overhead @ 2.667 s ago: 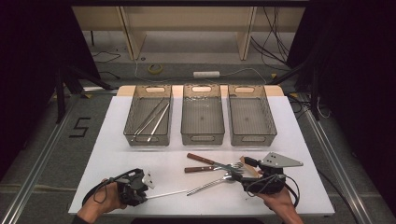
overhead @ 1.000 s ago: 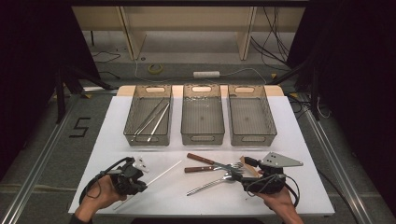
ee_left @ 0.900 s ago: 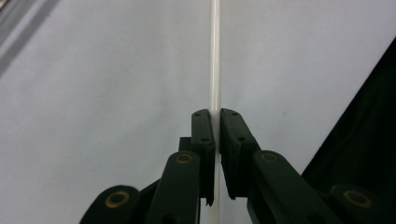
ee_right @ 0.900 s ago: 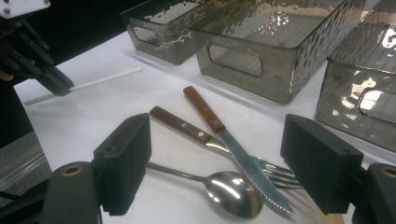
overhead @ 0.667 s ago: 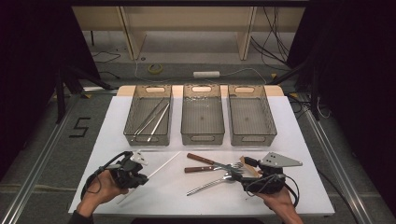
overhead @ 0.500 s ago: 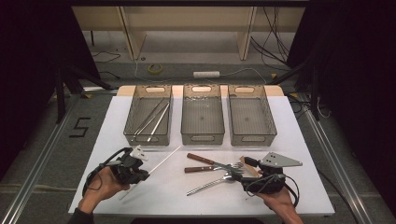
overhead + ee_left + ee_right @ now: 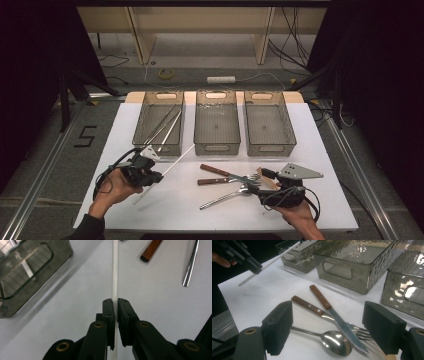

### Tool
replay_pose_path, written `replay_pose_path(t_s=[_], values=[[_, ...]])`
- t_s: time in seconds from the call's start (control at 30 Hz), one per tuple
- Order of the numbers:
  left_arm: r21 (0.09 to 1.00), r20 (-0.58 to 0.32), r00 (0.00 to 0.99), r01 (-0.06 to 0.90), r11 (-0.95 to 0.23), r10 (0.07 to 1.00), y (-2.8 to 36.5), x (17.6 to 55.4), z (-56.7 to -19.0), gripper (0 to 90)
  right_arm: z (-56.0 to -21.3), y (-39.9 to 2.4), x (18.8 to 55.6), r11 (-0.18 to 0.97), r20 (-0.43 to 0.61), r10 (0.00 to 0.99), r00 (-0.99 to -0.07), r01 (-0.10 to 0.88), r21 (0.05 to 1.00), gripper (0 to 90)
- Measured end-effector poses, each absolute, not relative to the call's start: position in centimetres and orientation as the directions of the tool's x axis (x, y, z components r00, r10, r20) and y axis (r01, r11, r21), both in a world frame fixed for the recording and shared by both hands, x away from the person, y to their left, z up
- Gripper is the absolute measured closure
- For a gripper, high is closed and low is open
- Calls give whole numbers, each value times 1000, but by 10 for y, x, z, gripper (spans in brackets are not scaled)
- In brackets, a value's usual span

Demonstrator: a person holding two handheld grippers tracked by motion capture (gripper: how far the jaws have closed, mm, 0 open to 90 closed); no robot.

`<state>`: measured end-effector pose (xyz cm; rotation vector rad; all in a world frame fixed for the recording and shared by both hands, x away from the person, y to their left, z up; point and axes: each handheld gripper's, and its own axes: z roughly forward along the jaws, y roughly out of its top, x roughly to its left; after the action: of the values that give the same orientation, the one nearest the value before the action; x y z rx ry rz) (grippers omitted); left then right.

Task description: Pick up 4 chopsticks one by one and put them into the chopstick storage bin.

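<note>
At the left of the white bench (image 7: 320, 150), the person's left hand (image 7: 112, 187) holds the left tool (image 7: 150, 172), which is clenched on a white chopstick (image 7: 172, 162). In the left gripper view the two black jaws press on the thin rod from both sides, and it runs straight ahead from between them. In the high view the chopstick slants up and to the right from the tool, its far tip just in front of the left bin (image 7: 159, 122), which already holds several similar sticks. To the right stand the middle bin (image 7: 216, 125) and the right bin (image 7: 268, 125), side by side in a row. In front of them, near the bench's centre, lie a wooden-handled knife (image 7: 332, 312), a wooden-handled fork (image 7: 312, 307) and a metal spoon (image 7: 333, 340), overlapping one another. At the right, the right tool (image 7: 267, 180) rests low at the cutlery, released: its jaws stand wide apart with nothing pressed between them.
</note>
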<state>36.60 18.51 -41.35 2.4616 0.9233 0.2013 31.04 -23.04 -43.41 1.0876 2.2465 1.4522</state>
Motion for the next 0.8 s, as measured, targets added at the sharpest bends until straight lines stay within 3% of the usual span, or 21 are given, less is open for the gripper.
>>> replay_pose_path(t_s=[0.8], values=[[600, -22, 691, 588, -543, 723, 193, 426, -369, 839, -435, -231, 311, 218, 183, 703, -687, 453, 864, 256]])
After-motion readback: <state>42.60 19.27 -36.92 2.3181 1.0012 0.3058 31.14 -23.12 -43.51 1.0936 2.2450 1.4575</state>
